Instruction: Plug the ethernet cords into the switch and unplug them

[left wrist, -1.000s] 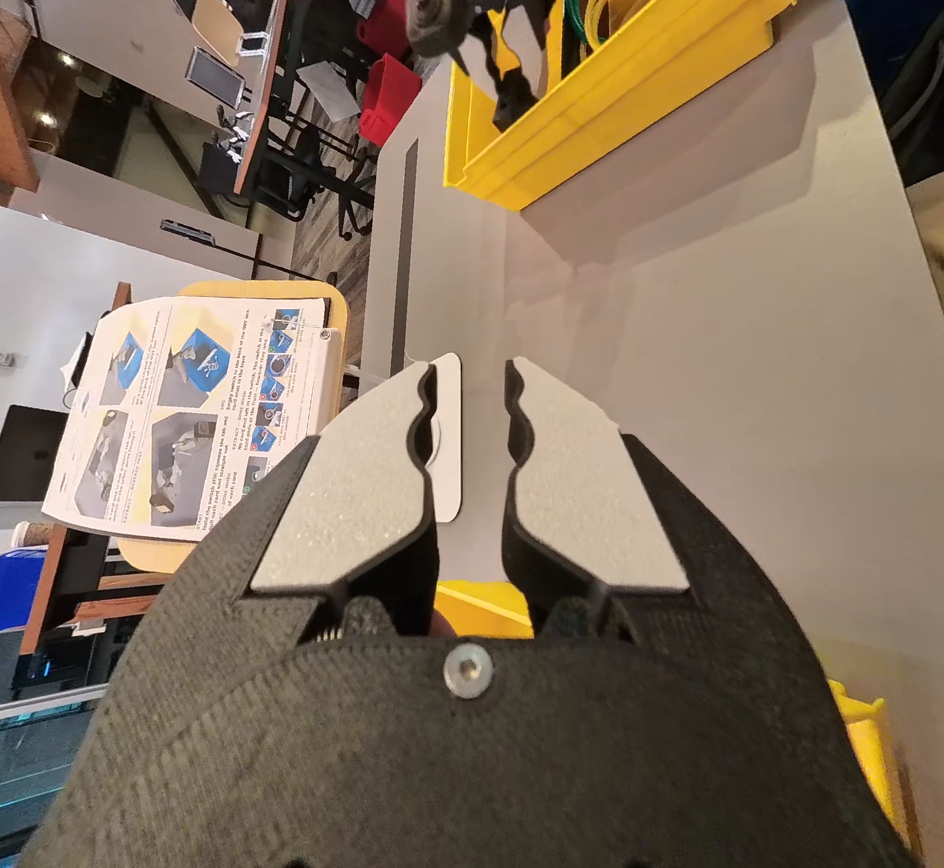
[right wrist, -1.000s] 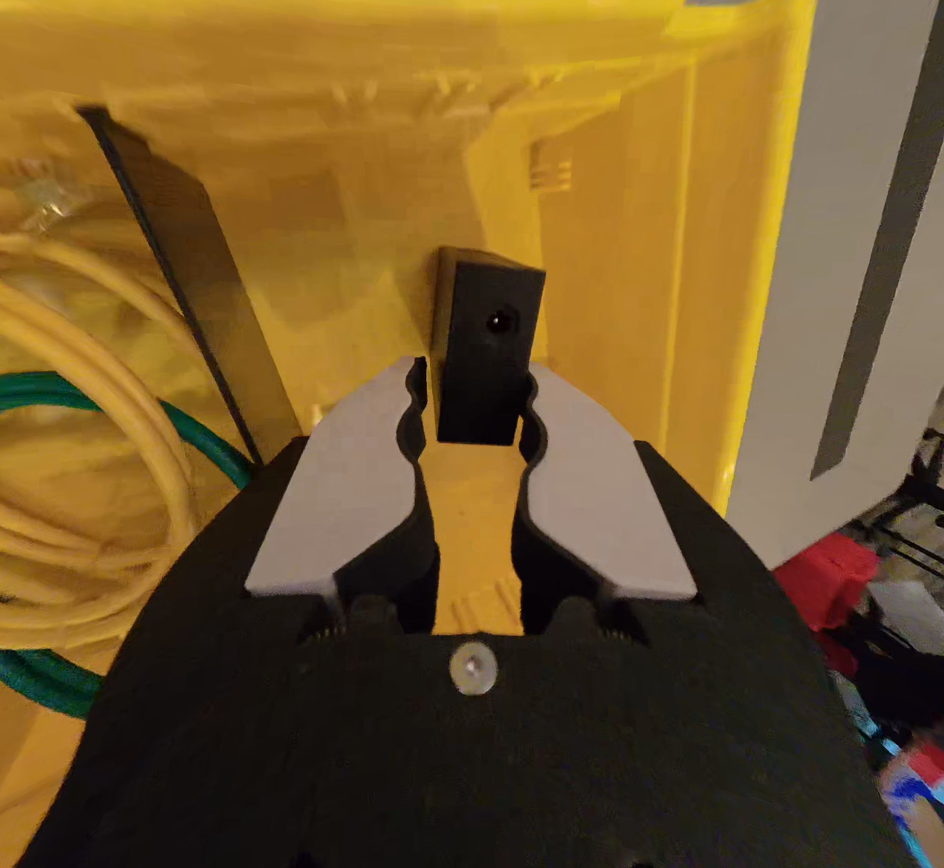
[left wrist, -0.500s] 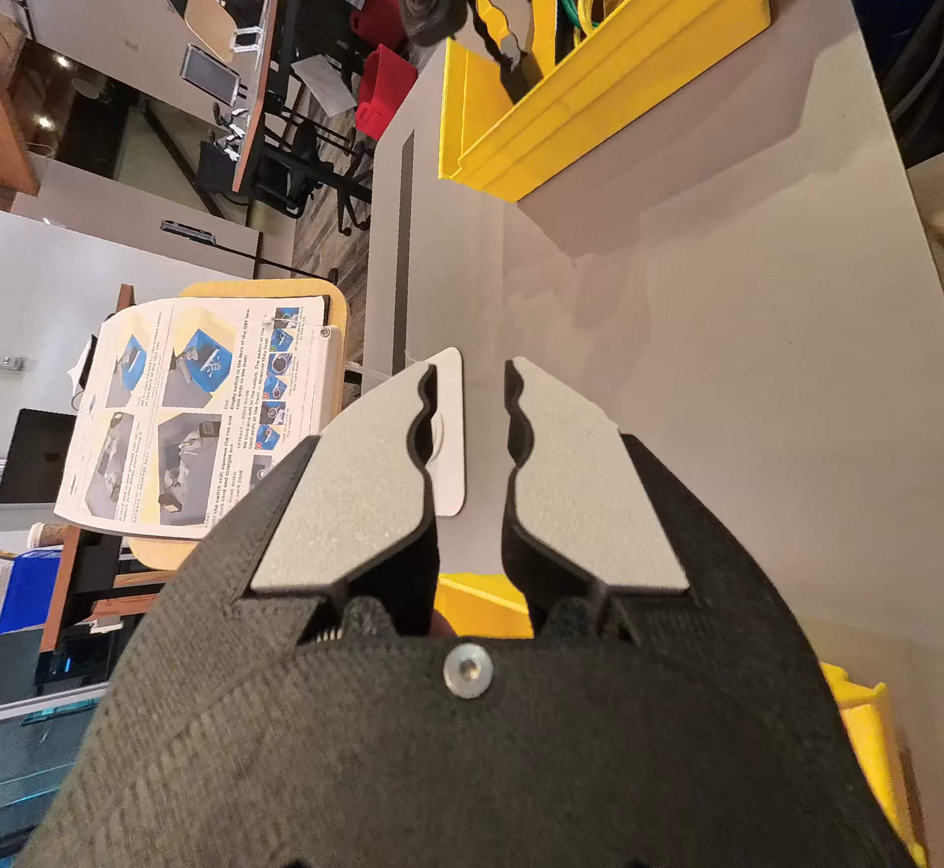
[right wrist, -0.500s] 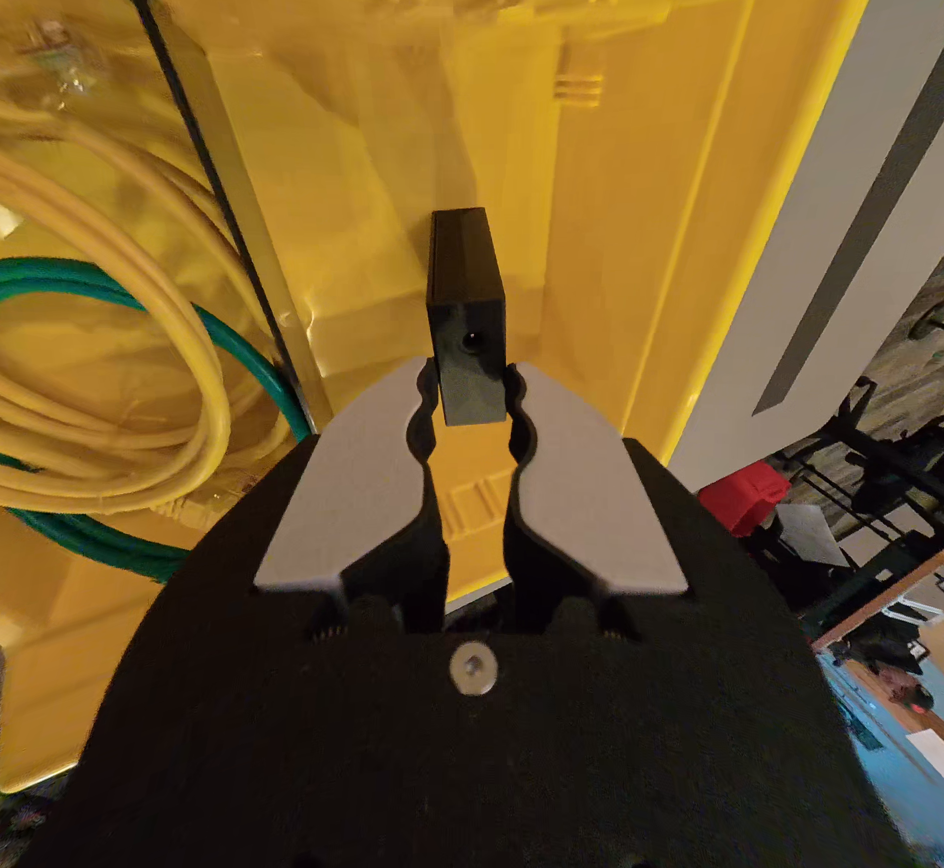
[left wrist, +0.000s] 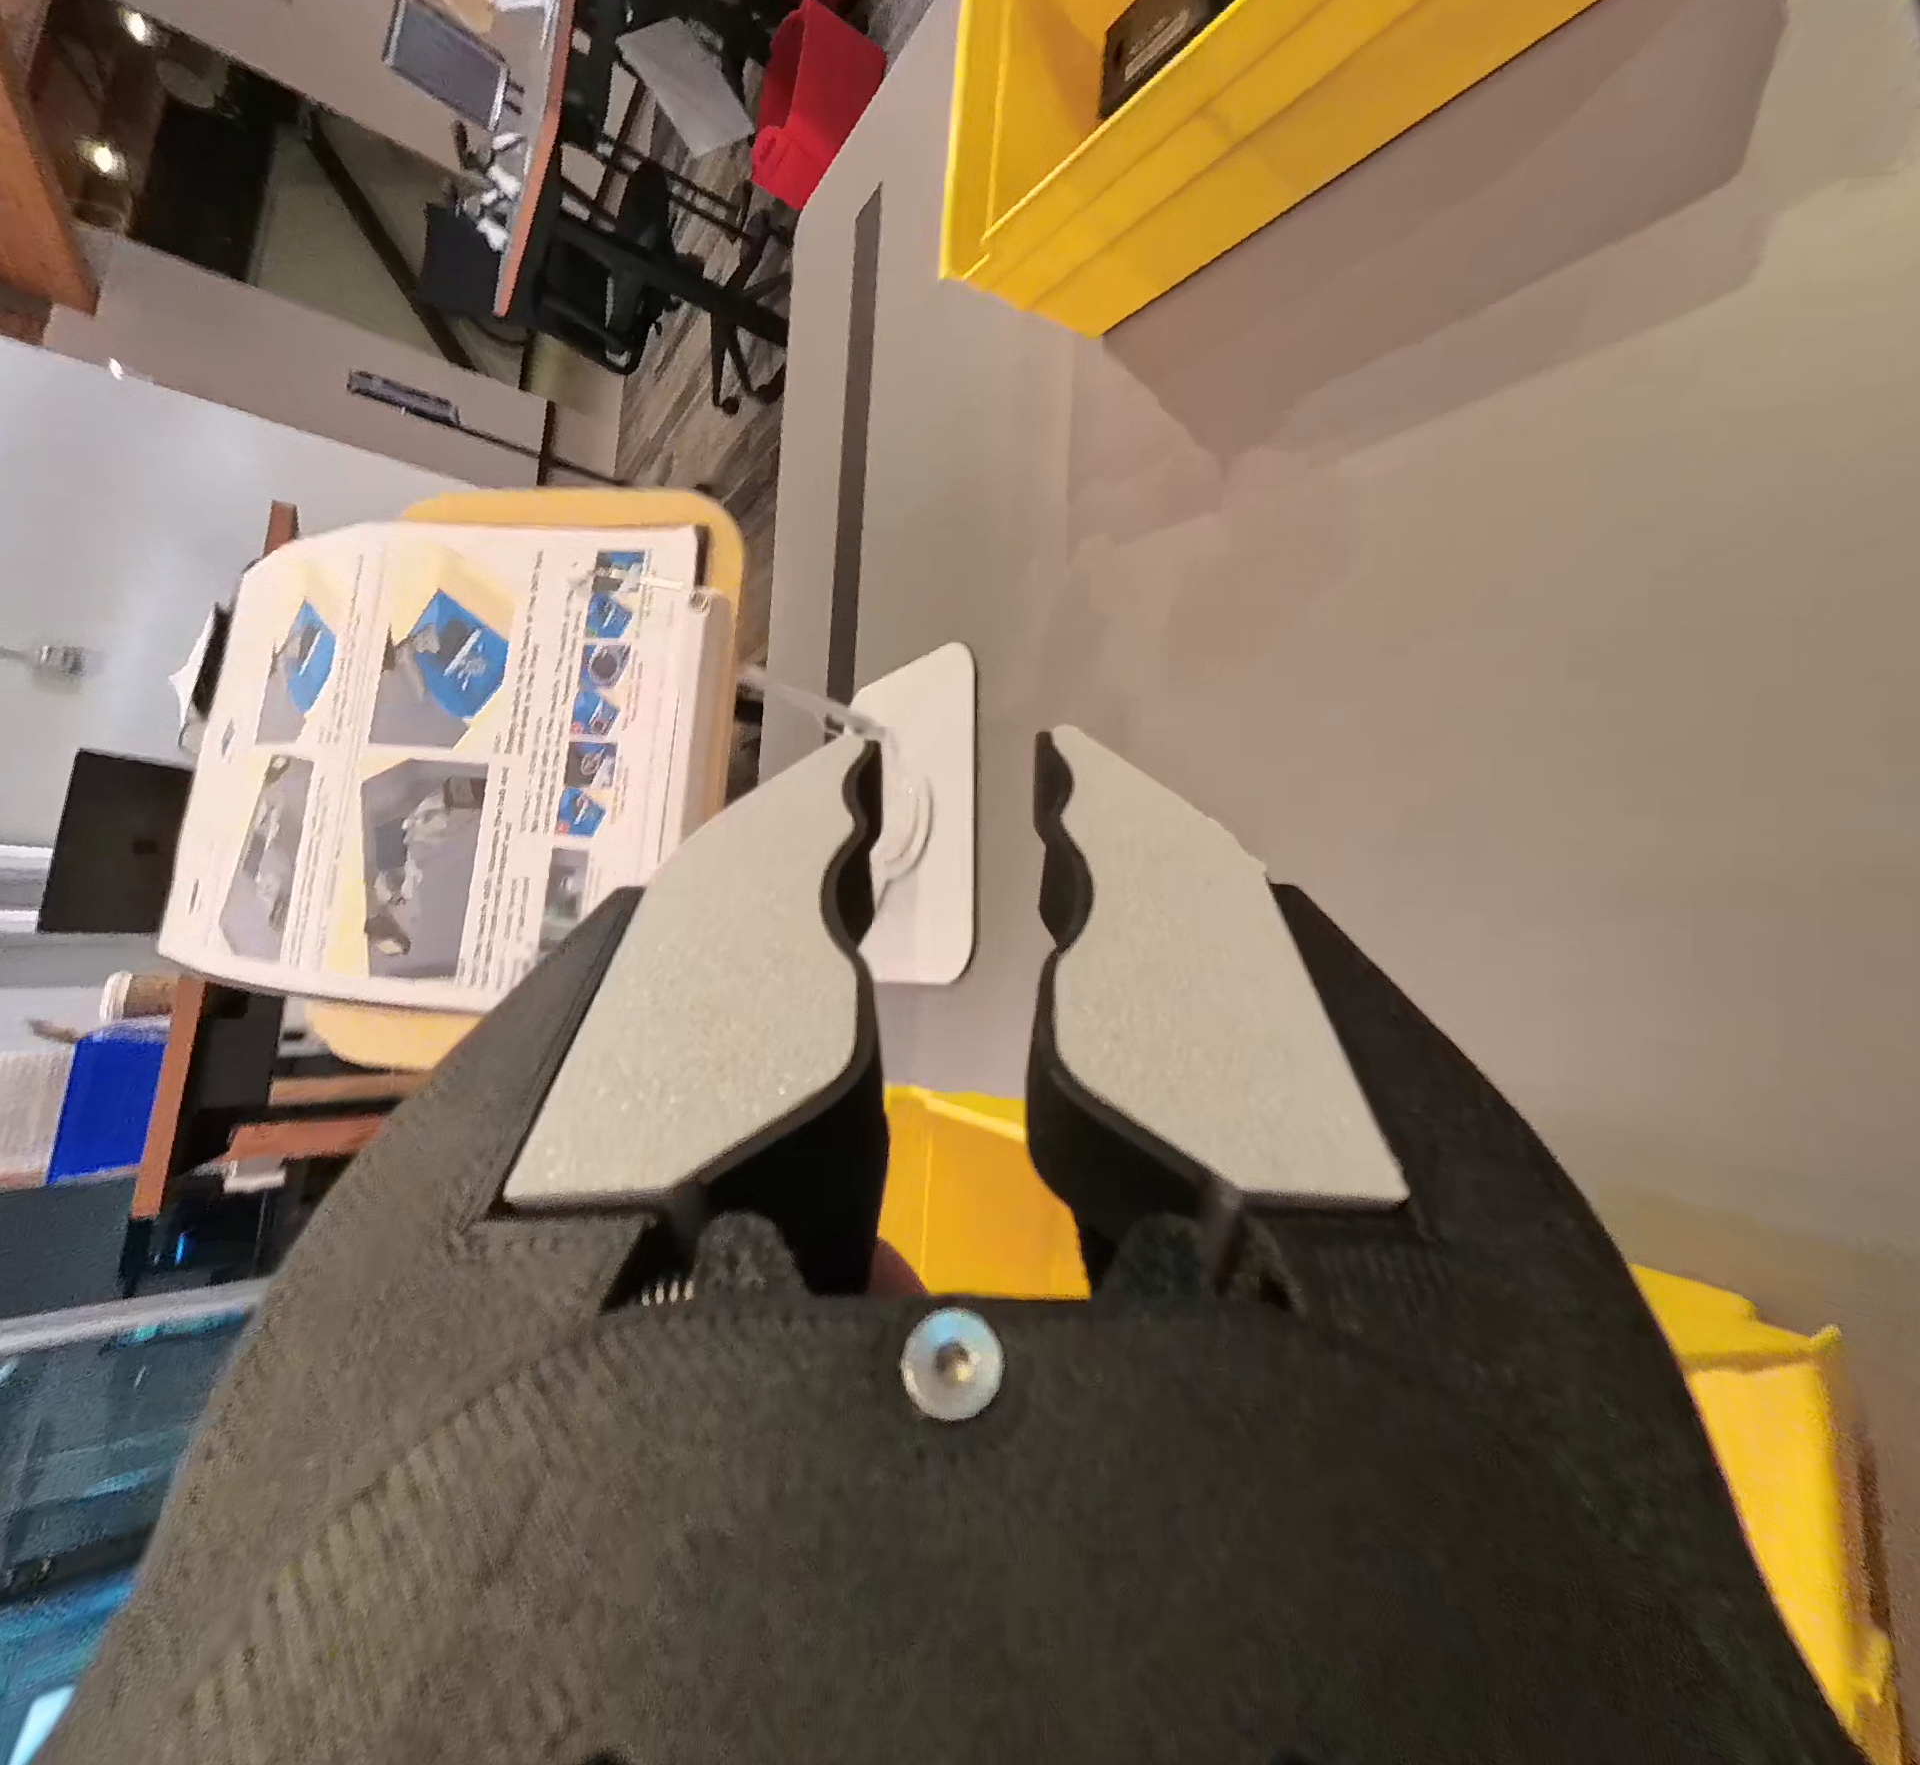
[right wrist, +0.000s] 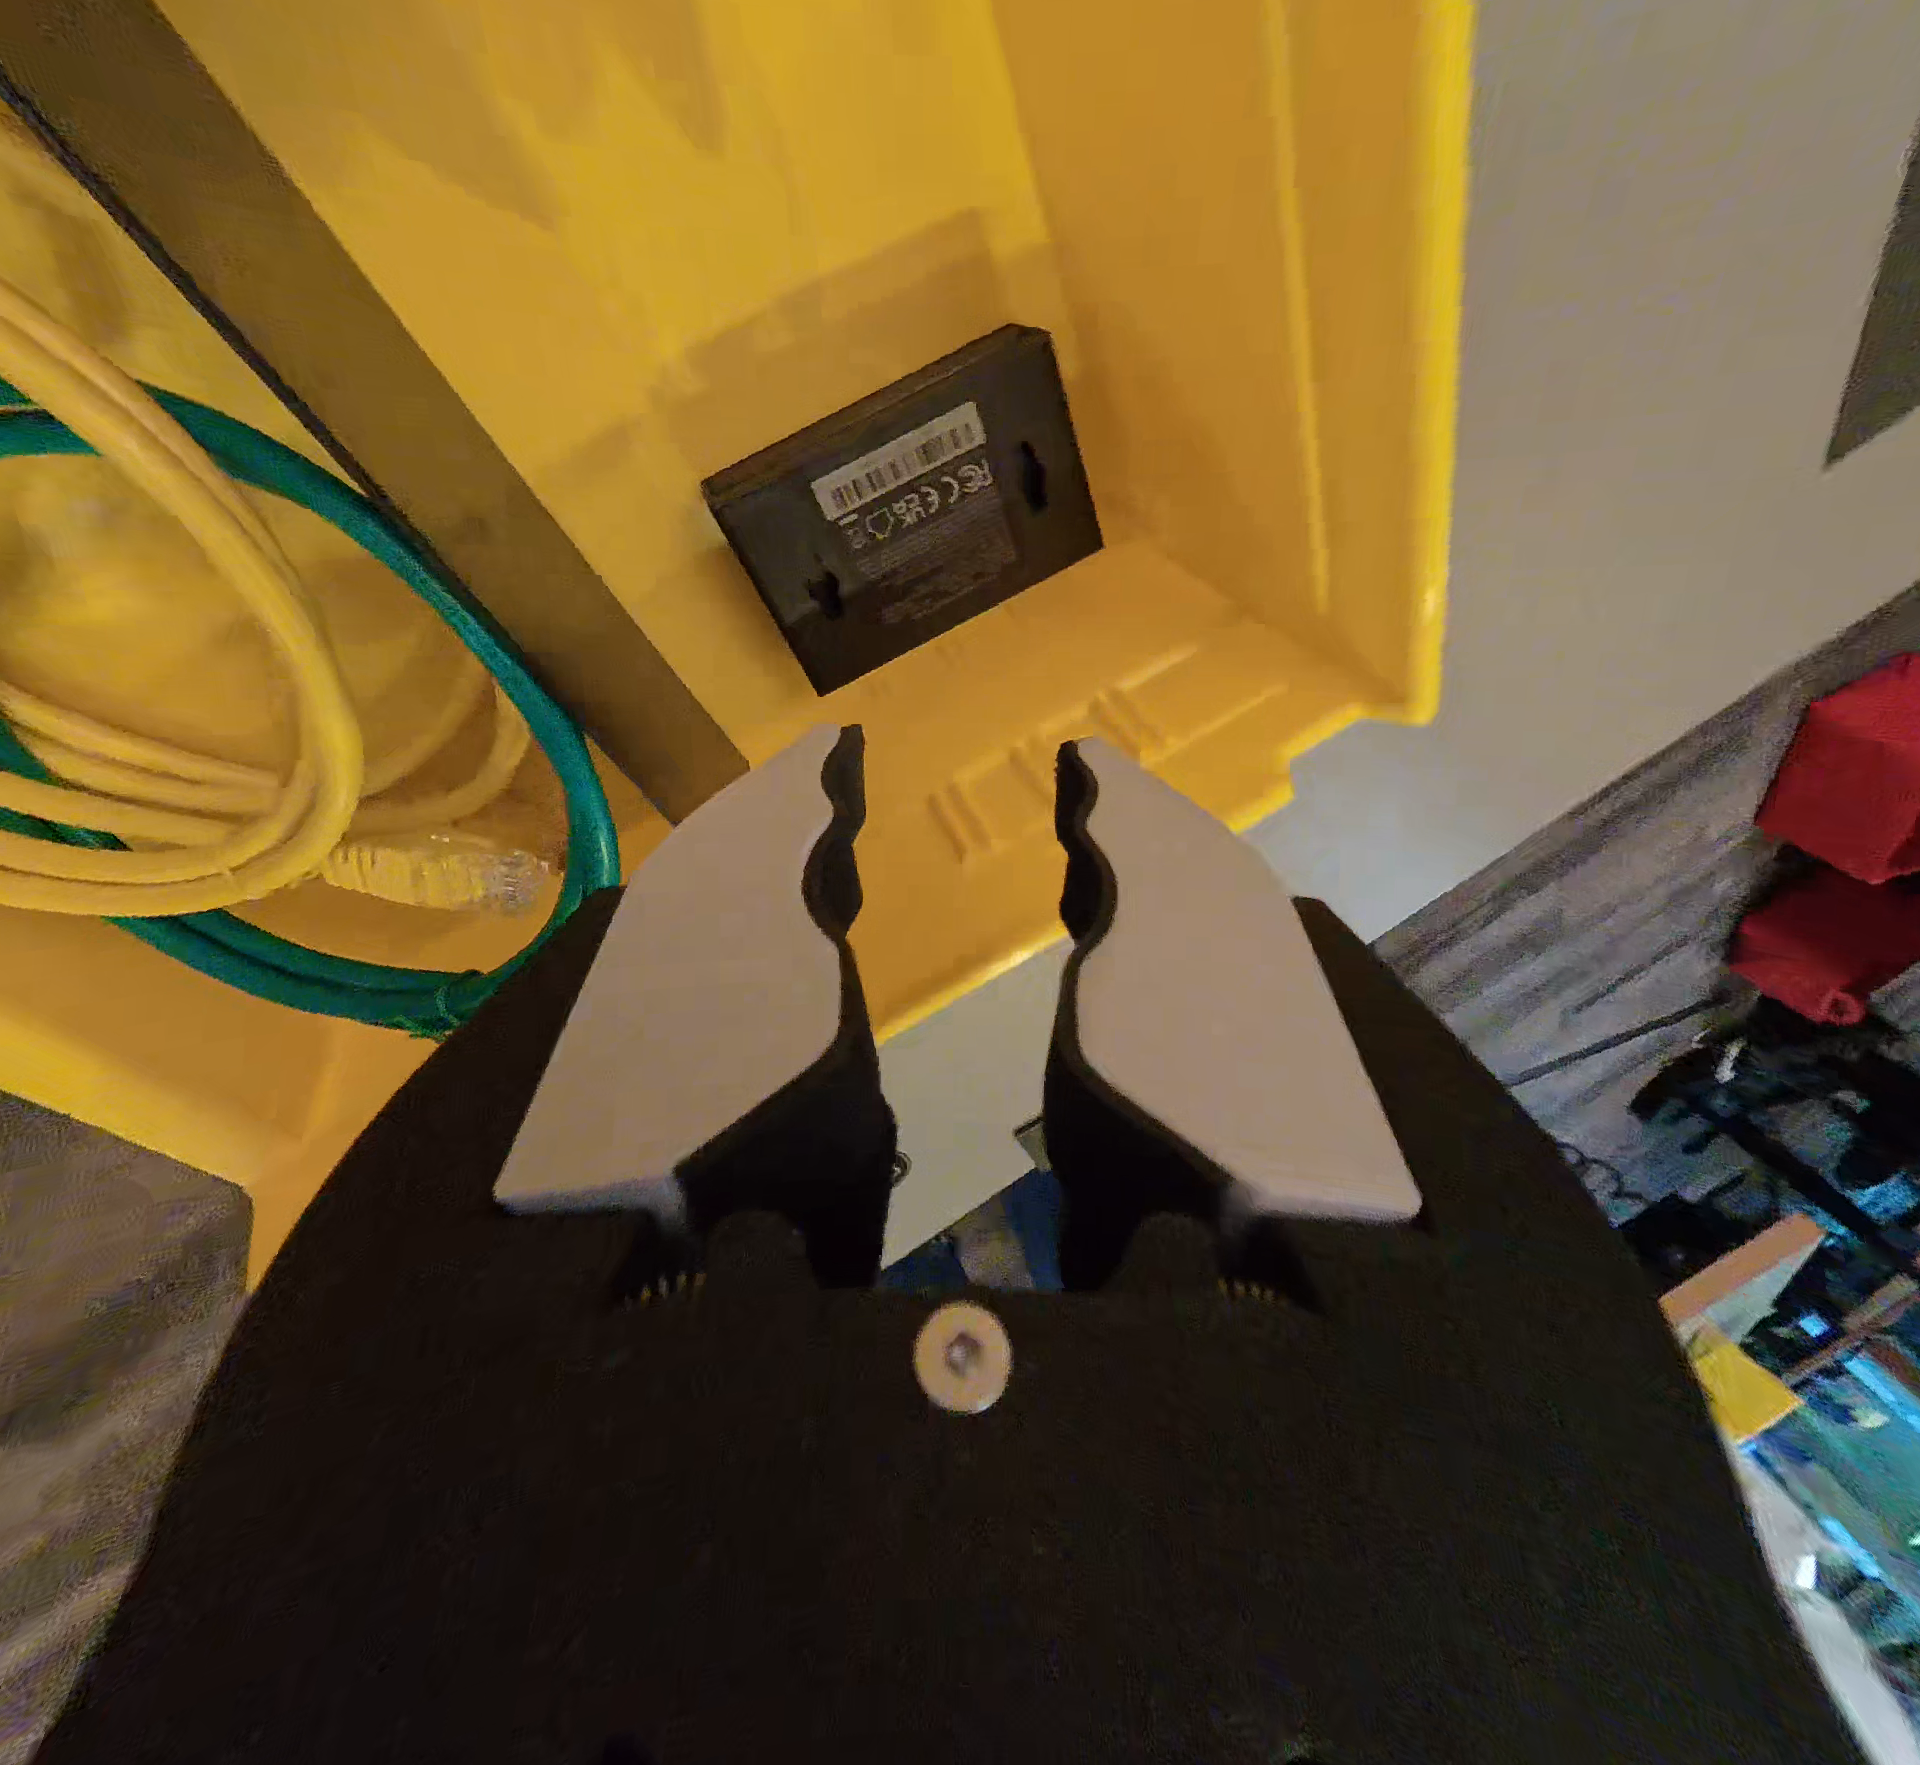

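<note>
The black switch [right wrist: 904, 510] lies flat with its labelled underside up in the right compartment of a yellow bin [right wrist: 1351, 365]. My right gripper [right wrist: 958, 749] is open and empty, just above and in front of the switch, not touching it. Coiled yellow ethernet cords [right wrist: 208, 759] and a green cord [right wrist: 499, 676] lie in the bin's left compartment, behind a dark divider [right wrist: 436, 427]. My left gripper [left wrist: 954, 759] is open and empty above the grey table [left wrist: 1455, 676]. From there the bin [left wrist: 1299, 105] and the switch [left wrist: 1153, 42] show far off at the top right.
A small white pad [left wrist: 930, 842] with a clear tie lies on the table under my left gripper. A printed instruction sheet [left wrist: 436, 759] stands beyond the table's left edge. A second yellow bin [left wrist: 1766, 1466] is close below the left gripper. Red bins [right wrist: 1849, 842] sit on the floor. Spacing between my two grippers at the tips: around 50 cm.
My right gripper has opened and let go of the switch, which went from standing on end to lying flat in the bin. The gripper has drawn back. The left gripper has barely moved.
</note>
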Action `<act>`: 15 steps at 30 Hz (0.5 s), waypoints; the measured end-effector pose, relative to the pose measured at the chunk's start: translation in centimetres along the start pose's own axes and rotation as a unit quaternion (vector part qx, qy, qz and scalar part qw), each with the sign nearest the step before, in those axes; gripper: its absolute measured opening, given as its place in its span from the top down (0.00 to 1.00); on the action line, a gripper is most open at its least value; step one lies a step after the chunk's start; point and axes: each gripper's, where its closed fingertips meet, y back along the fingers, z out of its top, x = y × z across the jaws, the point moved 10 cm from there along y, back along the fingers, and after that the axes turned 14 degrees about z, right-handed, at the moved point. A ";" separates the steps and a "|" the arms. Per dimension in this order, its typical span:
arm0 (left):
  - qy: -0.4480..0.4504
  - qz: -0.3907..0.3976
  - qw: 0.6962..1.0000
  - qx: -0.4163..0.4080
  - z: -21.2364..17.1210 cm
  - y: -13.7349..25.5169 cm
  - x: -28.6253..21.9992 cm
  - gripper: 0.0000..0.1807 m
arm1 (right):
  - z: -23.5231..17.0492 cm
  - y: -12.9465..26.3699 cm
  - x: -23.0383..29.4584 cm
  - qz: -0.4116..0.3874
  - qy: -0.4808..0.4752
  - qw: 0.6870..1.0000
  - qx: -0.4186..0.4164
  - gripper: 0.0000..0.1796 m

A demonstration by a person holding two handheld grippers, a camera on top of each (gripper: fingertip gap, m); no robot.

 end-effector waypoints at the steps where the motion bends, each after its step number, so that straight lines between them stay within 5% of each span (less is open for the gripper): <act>1: 0.007 0.006 1.000 0.014 -0.5 0.1 0.5 0.84 | -0.6 0.7 0.1 -0.008 -0.028 0.999 -0.015 0.78; 6: 0.063 0.050 0.982 0.169 -6.0 1.4 4.1 0.76 | -5.6 2.0 1.3 0.002 -0.166 0.983 -0.080 0.70; 10: 0.178 0.069 0.933 0.305 -13.5 4.2 4.3 0.76 | -9.2 0.0 2.6 0.059 -0.215 0.968 -0.118 0.73; 15: 0.290 0.054 0.856 0.425 -21.3 8.7 1.4 0.61 | -10.7 -1.9 4.3 0.117 -0.241 0.949 -0.165 0.74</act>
